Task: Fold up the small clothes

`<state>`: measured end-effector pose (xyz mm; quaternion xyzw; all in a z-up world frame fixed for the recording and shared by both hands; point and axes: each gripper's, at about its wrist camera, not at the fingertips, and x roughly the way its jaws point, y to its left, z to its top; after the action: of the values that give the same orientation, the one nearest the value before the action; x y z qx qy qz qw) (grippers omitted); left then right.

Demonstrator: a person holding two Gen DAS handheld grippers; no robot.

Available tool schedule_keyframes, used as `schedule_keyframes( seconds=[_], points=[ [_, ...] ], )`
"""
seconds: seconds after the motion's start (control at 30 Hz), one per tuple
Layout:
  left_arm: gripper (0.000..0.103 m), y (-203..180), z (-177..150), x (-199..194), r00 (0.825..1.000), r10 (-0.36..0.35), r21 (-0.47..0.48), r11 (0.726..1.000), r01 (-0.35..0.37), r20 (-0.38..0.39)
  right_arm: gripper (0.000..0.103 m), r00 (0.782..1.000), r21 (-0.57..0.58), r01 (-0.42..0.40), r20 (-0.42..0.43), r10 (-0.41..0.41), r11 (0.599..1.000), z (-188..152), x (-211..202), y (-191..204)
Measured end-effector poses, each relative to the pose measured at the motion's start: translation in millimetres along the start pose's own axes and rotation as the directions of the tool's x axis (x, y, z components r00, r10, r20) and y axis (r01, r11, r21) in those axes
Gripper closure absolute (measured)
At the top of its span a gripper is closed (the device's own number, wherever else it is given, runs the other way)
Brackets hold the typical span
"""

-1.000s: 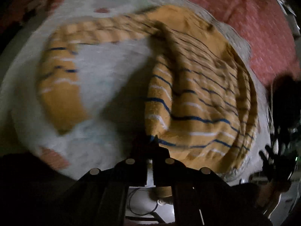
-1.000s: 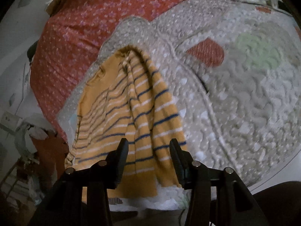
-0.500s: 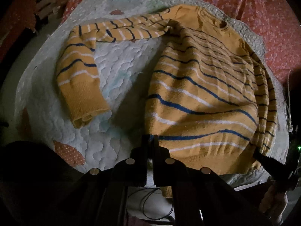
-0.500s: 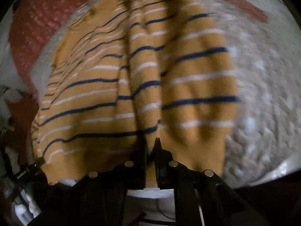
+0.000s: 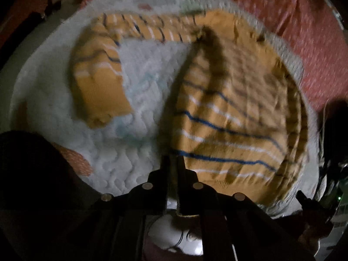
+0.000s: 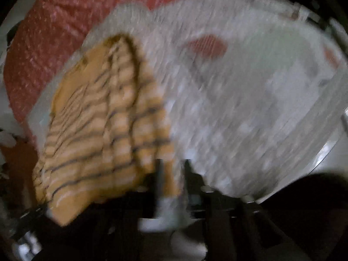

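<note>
A small orange sweater [image 5: 235, 108] with blue and white stripes lies on a white quilted mat [image 5: 139, 148]. Its left sleeve [image 5: 97, 82] bends out to the left. My left gripper [image 5: 173, 161] is shut on the sweater's bottom hem at its left corner. In the blurred right wrist view the sweater [image 6: 104, 130] lies to the left. My right gripper [image 6: 171, 165] is at the hem's right corner, with a narrow gap between its jaws; the blur hides whether cloth is pinched.
The mat [image 6: 250, 108] has red and pale green patches and lies on a red patterned bedspread [image 5: 293, 21]. The bed edge is near me, with cables and a pale floor below [image 5: 171, 232].
The right gripper shut on the hem half a second ago and now shows a narrow gap between its jaws. Both views are blurred by motion. The left gripper stays shut on the hem.
</note>
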<state>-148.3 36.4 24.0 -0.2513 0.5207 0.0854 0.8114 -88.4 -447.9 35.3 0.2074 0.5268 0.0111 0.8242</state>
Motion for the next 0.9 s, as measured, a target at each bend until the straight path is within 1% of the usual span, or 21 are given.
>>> schedule_keyframes(
  seconds=[0.03,0.07,0.13,0.2,0.23,0.3,0.33,0.37,0.4,0.43,0.47,0.5,0.53,0.6,0.67,0.73,0.83,0.9],
  points=[
    [0.095,3,0,-8,1.0,-0.001,-0.003,1.0,0.002,0.029,0.051,1.0,-0.01,0.011,0.016,-0.011,1.0,4,-2,0],
    [0.091,4,0,-12,0.999,-0.004,-0.007,1.0,0.004,0.044,0.051,1.0,-0.028,0.013,0.018,-0.012,1.0,8,0,3],
    [0.087,8,3,-19,0.998,-0.016,-0.019,1.0,0.018,0.068,0.051,1.0,-0.073,0.022,-0.011,-0.023,0.997,11,11,12],
    [0.086,8,6,-23,0.996,-0.023,-0.015,1.0,0.024,0.081,0.049,0.994,-0.165,0.073,-0.064,-0.084,0.984,9,32,29],
    [0.085,8,6,-25,0.996,-0.027,-0.008,1.0,0.027,0.089,0.049,0.986,-0.211,0.111,-0.099,-0.135,0.971,4,45,35],
    [0.083,6,6,-26,0.995,-0.036,0.001,0.999,0.036,0.093,0.05,0.972,-0.236,0.141,-0.149,-0.179,0.961,0,62,42],
    [0.083,6,7,-26,0.995,-0.045,0.001,0.999,0.045,0.089,0.069,0.973,-0.229,0.129,-0.159,-0.168,0.965,-1,63,41],
    [0.083,5,7,-27,0.995,-0.056,0.001,0.998,0.056,0.085,0.094,0.975,-0.215,0.097,-0.176,-0.136,0.972,0,62,39],
    [0.083,4,7,-27,0.995,-0.064,0.002,0.998,0.064,0.083,0.095,0.977,-0.191,0.063,-0.186,-0.1,0.98,2,56,37],
    [0.083,5,8,-28,0.994,-0.07,0.006,0.998,0.07,0.082,0.095,0.982,-0.173,0.057,-0.165,-0.086,0.983,7,46,34],
    [0.083,5,8,-29,0.994,-0.073,0.009,0.997,0.072,0.084,0.095,0.99,-0.168,0.068,-0.107,-0.087,0.984,19,27,31],
    [0.083,5,9,-30,0.993,-0.077,0.01,0.997,0.077,0.086,0.095,0.994,-0.164,0.091,-0.045,-0.099,0.982,31,8,25],
    [0.082,5,10,-31,0.993,-0.085,0.012,0.996,0.084,0.087,0.096,0.993,-0.146,0.115,0.01,-0.114,0.983,45,-10,16],
    [0.079,4,13,-32,0.991,-0.099,0.018,0.995,0.098,0.086,0.096,0.985,-0.083,0.152,0.091,-0.144,0.985,74,-38,-3],
    [0.078,1,17,-31,0.99,-0.111,0.026,0.994,0.109,0.086,0.096,0.964,0.008,0.207,0.169,-0.206,0.978,112,-69,-31],
    [0.078,-4,25,-31,0.989,-0.12,0.041,0.992,0.117,0.086,0.096,0.942,0.069,0.25,0.212,-0.259,0.966,149,-88,-51],
    [0.075,-14,37,-30,0.988,-0.121,0.07,0.991,0.114,0.095,0.096,0.904,0.109,0.309,0.275,-0.328,0.945,188,-102,-46],
    [0.074,-23,49,-28,0.989,-0.108,0.091,0.991,0.099,0.105,0.096,0.892,0.119,0.311,0.306,-0.333,0.943,202,-105,-36]
  ],
)
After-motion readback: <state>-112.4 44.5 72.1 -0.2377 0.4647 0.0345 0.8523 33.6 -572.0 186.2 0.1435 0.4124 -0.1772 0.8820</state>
